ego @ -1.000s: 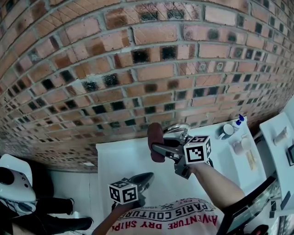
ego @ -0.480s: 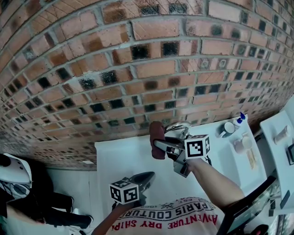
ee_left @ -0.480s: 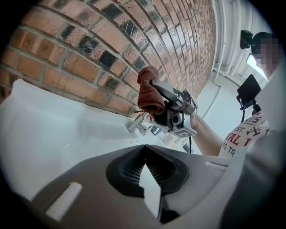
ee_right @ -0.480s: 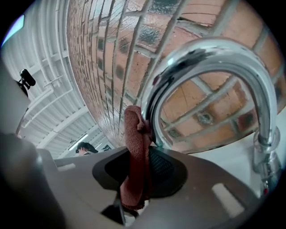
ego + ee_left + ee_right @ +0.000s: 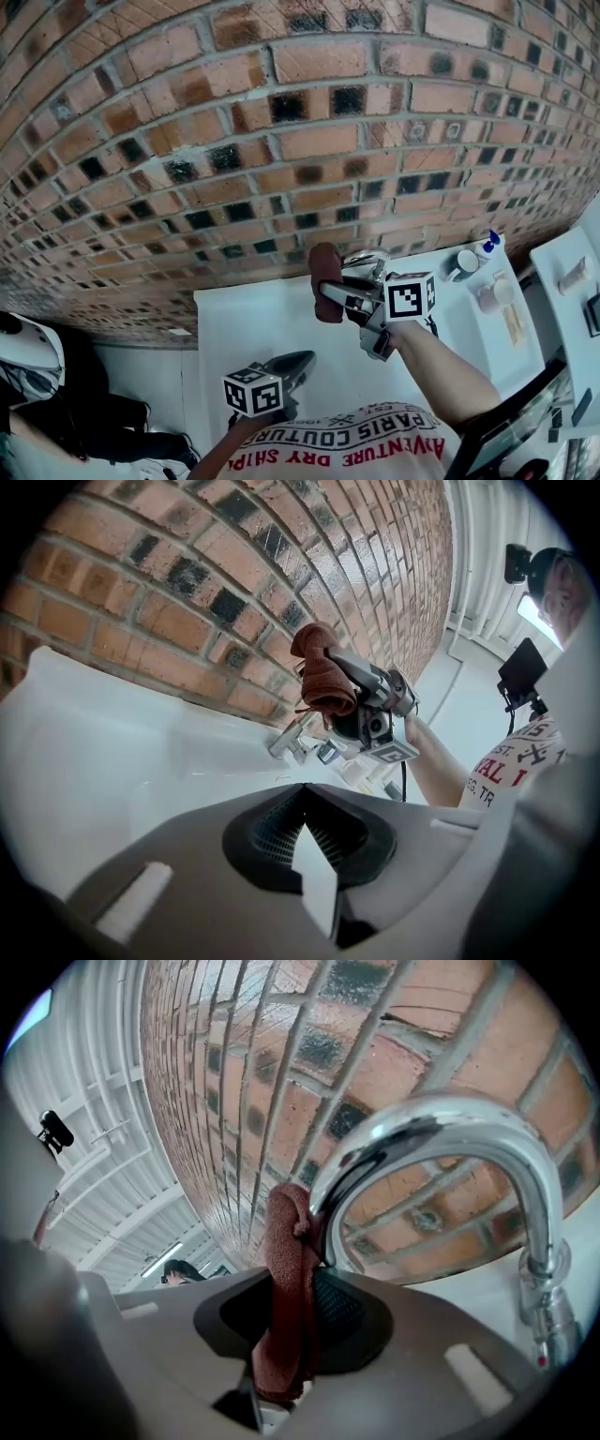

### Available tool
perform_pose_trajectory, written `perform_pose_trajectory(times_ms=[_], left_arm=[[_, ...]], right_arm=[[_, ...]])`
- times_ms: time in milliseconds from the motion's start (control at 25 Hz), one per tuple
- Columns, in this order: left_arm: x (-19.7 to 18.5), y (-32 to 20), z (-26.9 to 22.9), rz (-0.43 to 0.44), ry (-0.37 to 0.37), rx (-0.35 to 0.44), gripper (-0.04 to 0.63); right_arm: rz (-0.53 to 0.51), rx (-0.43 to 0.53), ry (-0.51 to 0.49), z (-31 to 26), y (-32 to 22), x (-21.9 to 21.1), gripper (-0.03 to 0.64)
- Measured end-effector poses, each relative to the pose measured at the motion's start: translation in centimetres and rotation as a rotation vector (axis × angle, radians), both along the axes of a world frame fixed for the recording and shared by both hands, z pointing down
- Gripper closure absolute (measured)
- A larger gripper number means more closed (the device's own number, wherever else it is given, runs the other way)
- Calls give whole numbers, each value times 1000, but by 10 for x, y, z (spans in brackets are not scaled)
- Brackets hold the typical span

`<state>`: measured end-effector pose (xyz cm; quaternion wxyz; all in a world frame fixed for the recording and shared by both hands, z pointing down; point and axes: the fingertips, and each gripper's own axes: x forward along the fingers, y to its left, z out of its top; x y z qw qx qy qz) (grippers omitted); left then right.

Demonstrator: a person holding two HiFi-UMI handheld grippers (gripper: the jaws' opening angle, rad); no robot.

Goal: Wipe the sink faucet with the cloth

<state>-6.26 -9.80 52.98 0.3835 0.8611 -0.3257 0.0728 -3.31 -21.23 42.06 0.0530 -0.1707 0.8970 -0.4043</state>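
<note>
By the brick wall (image 5: 281, 141), right gripper (image 5: 283, 1330) clamps cloth (image 5: 286, 1241) against the faucet (image 5: 469, 1129); left gripper (image 5: 305, 794) closed, empty.

A rust-red cloth (image 5: 289, 1316), bunched and upright, stands at the lower centre. Its top touches the left end of the shiny chrome faucet (image 5: 450, 1138), which arches across the upper right.

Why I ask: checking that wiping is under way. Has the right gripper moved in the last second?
Yes, slightly: in the head view the right gripper, shut on the cloth, has edged right, closer to the fixed faucet.
</note>
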Motion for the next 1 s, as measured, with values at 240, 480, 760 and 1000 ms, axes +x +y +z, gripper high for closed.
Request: perform_pose_trajectory(times_ms=[240, 480, 760, 1000], left_arm=[[3, 1, -2, 4, 0, 8, 591], [4, 3, -4, 6, 0, 12, 591], [7, 4, -6, 9, 4, 16, 591], [8, 3, -5, 12, 1, 20, 591]], right_arm=[[20, 9, 12, -13, -2, 14, 525], [60, 22, 2, -28, -5, 34, 525], [171, 25, 8, -36, -15, 78, 525], [232, 25, -8, -29, -24, 108, 525]])
